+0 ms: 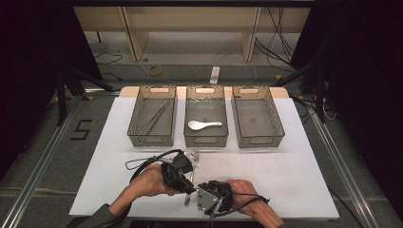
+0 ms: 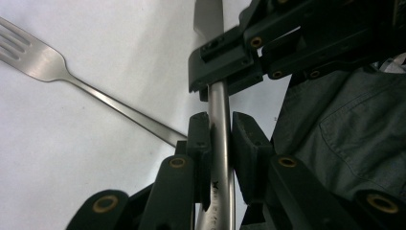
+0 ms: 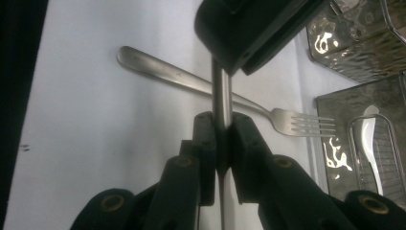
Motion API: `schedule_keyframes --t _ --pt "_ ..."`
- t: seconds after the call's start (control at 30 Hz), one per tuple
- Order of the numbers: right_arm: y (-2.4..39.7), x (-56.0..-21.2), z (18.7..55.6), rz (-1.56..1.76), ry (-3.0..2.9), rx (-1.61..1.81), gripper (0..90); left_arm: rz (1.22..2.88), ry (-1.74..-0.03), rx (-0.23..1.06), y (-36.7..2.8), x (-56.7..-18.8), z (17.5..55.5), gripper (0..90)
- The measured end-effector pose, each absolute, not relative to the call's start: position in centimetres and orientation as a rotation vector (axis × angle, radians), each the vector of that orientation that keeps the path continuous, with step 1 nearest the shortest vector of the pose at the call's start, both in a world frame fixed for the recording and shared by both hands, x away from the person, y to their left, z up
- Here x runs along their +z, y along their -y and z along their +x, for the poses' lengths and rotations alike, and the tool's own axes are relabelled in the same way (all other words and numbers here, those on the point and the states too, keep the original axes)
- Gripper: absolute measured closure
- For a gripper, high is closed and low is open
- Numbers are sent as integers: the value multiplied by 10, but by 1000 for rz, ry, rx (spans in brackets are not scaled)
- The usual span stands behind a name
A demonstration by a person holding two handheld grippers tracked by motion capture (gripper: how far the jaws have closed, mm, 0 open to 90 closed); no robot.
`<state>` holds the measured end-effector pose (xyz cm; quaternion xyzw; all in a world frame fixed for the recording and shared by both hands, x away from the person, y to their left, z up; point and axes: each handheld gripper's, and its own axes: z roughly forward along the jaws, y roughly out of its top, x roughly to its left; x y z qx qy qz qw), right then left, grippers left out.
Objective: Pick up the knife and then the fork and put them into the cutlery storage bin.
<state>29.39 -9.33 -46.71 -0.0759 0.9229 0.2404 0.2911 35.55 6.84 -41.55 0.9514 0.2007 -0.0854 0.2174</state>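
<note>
Holding a steel knife (image 2: 219, 143) between both grippers at the near middle of the table, you have the left gripper (image 2: 221, 132) and right gripper (image 3: 222, 129) clamped on it. It's stiff and slick; grip the handle. A fork (image 3: 191, 81) lies underneath, trays (image 1: 206, 135) beyond.

High view overhead facing forward, gripper views close, sharing fork (image 2: 57, 67)
</note>
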Motion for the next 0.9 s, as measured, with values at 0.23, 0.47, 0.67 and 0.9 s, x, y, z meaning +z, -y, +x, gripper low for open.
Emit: schedule_keyframes --t 0.23,0.47,0.67,0.9 --pt "97 -462 298 -156 -2480 646 833 2575 -576 -174 -76 -406 358 664" --pt "110 -458 309 -22 -2512 644 836 2436 -666 -59 -94 -395 364 410" --pt "126 -451 325 178 -2519 682 836 2304 -727 72 -107 -391 364 280" --pt "151 -438 349 459 -2504 816 836 2200 -758 139 -119 -397 362 209"
